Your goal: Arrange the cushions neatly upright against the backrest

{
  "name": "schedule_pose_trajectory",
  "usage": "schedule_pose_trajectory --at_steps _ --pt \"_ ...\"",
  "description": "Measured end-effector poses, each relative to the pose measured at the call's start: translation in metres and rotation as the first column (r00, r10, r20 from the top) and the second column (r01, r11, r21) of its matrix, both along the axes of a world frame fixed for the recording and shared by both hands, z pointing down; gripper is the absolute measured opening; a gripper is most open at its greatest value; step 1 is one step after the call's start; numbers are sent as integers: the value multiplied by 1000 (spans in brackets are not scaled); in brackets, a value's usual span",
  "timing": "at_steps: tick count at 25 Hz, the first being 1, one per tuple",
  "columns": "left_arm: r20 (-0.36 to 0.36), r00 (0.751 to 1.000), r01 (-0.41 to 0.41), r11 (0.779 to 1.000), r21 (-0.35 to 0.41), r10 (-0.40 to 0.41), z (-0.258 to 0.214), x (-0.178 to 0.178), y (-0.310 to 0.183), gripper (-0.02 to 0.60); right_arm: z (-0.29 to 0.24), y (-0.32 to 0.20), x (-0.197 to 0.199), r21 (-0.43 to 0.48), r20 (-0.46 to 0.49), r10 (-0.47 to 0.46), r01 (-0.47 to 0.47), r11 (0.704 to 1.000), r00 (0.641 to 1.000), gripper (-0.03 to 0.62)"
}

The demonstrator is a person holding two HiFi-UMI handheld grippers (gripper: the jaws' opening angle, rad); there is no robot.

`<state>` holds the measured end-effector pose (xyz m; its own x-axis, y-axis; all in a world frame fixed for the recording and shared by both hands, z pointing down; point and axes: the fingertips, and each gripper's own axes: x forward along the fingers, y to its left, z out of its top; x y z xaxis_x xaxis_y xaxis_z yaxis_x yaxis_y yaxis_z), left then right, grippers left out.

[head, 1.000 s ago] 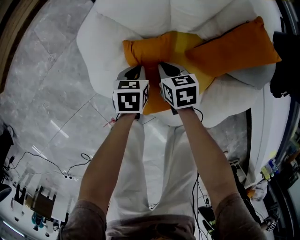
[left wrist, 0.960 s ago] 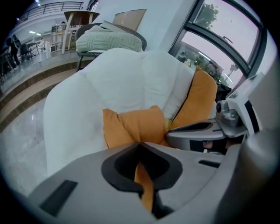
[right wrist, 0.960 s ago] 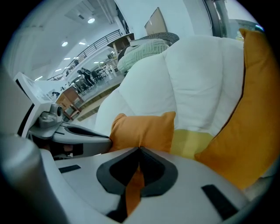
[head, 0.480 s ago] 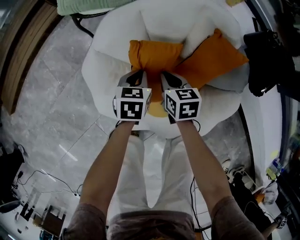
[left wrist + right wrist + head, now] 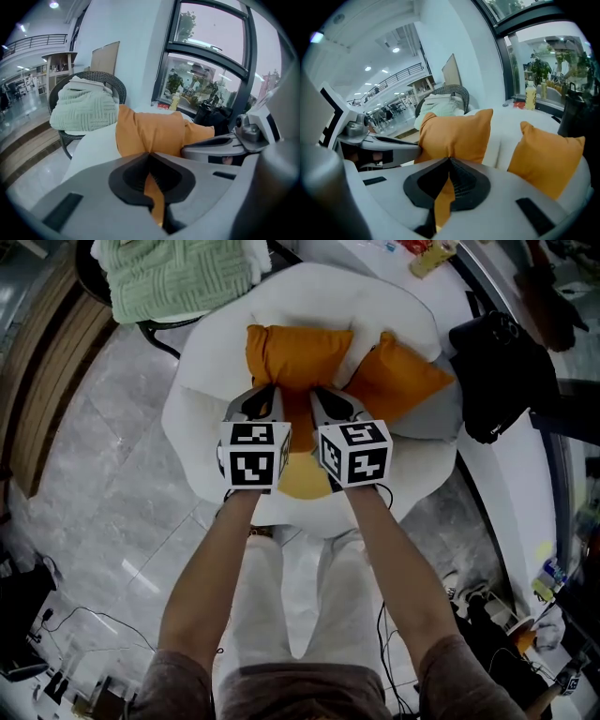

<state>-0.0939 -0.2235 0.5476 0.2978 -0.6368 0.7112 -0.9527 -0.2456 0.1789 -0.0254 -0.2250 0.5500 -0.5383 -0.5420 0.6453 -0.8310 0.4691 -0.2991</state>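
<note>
The person is standing in front of a white armchair (image 5: 202,404) and is holding both tools side by side over its seat. The left tool (image 5: 262,401) is pressing its jaws together on the near edge of the left cushion (image 5: 298,352). In the left gripper view a strip of the orange cloth is sitting tightly between the two jaws. The right tool (image 5: 330,407) is doing the same just beside it. Its jaws are pinching the same edge of the same cushion, and the orange cloth is showing between them in the right gripper view.

The left cushion is lying stretched between the tools and the backrest. Its far part is leaning on the white backrest and is looking nearly upright from the right gripper view. Its near part is reaching out over the seat to the tools. The right cushion (image 5: 398,381) is resting on the armchair close to the first one, on the right side. It is tilted, with one corner pointing up, and it is leaning against the backrest; no tool is touching it. A fold of the white backrest is showing between the two cushions.

Behind the armchair, on the left, a green knitted blanket (image 5: 173,277) is lying on a dark wicker chair (image 5: 110,79). A black bag (image 5: 497,371) is standing to the right of the armchair. The floor (image 5: 94,493) is made of grey stone tiles.
</note>
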Motion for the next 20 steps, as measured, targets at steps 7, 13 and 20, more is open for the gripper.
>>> schedule_pose_trajectory --at_steps 7,13,20 --pt "-6 1000 3 1000 1 -3 31 3 -26 9 32 -25 3 29 -7 -6 6 1000 1000 25" --pt "18 1000 -7 1000 -3 7 72 0 -37 11 73 -32 0 51 -34 -33 34 998 999 25" --pt "-2 999 34 999 -9 -34 93 -5 -34 12 92 -29 -7 59 -32 -47 48 997 998 26"
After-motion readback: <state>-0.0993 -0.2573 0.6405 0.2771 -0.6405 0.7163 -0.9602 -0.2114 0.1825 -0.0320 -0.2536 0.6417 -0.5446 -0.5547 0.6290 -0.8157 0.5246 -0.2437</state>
